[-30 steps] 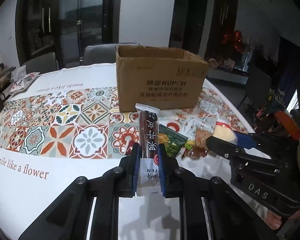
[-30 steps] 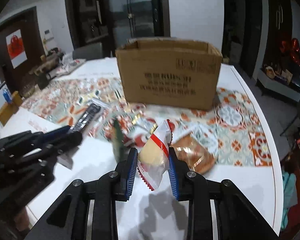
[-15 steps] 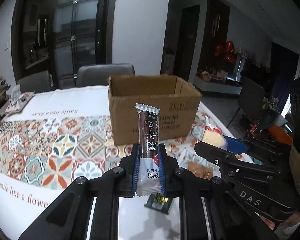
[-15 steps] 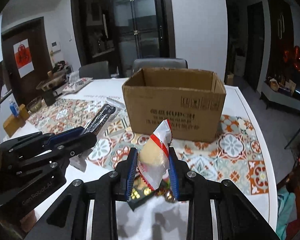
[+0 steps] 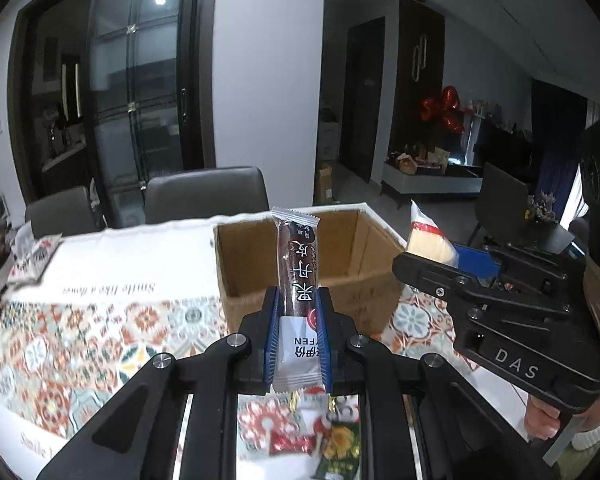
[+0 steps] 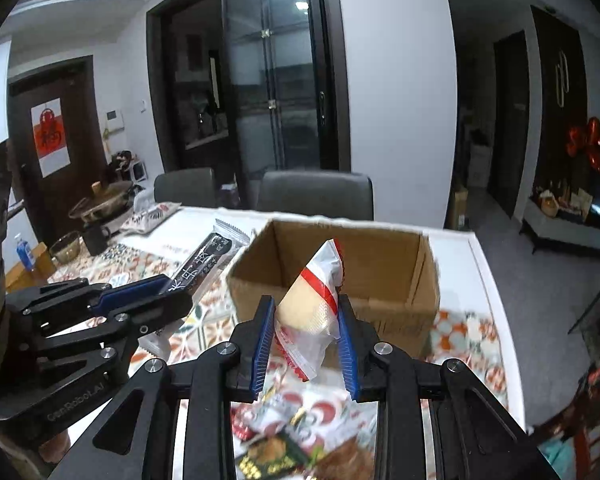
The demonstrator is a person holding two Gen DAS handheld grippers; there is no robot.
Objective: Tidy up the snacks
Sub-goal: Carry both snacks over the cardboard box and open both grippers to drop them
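My left gripper (image 5: 297, 320) is shut on a long dark snack bar (image 5: 298, 264) with white characters, held upright above the table before the open cardboard box (image 5: 256, 256). My right gripper (image 6: 303, 332) is shut on a clear packet with a yellow cake and red stripe (image 6: 312, 300), raised in front of the same box (image 6: 412, 268). The left gripper with its bar (image 6: 204, 260) shows at the left of the right wrist view. The right gripper with its packet (image 5: 428, 240) shows at the right of the left wrist view. The box looks empty inside.
Several loose snack packets (image 5: 324, 440) lie on the patterned tablecloth (image 5: 100, 340) below the grippers, also in the right wrist view (image 6: 284, 440). Grey chairs (image 6: 316, 196) stand behind the table. Dishes and a mug (image 6: 96, 236) sit at the far left.
Both grippers have risen with their snacks and moved toward the box; the box's open inside now shows and the loose packets have dropped low in both views.
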